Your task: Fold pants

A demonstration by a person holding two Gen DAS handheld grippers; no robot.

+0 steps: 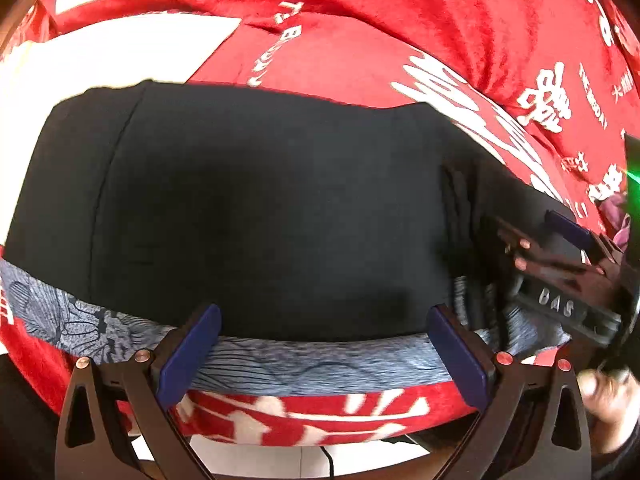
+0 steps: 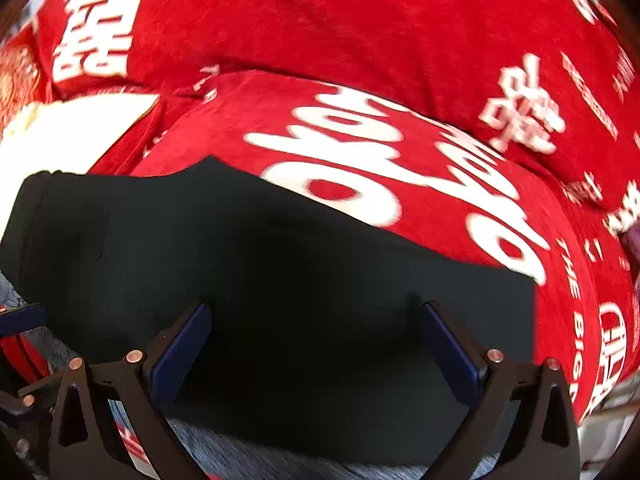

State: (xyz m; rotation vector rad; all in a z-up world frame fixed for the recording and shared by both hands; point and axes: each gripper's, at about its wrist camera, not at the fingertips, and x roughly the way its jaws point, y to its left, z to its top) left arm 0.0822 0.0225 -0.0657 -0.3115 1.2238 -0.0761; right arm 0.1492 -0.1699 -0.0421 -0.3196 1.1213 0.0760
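Observation:
Black pants (image 1: 260,208) lie flat and folded on a red blanket. My left gripper (image 1: 324,320) is open, its blue pads (image 1: 192,352) wide apart over the near edge of the pants, with nothing between them. The right gripper (image 1: 560,268) shows at that view's right side, by the pants' right end. In the right wrist view the pants (image 2: 280,280) fill the lower middle, and my right gripper (image 2: 316,316) is open above the dark cloth, holding nothing. A piece of the left gripper (image 2: 20,316) shows at the left edge.
The red blanket (image 1: 400,32) with white lettering covers the whole surface and rises in folds at the back. A blue-grey patterned cloth (image 1: 320,364) lies under the pants' near edge. A white sheet (image 1: 100,52) sits at the back left. A hand (image 1: 608,392) is at the lower right.

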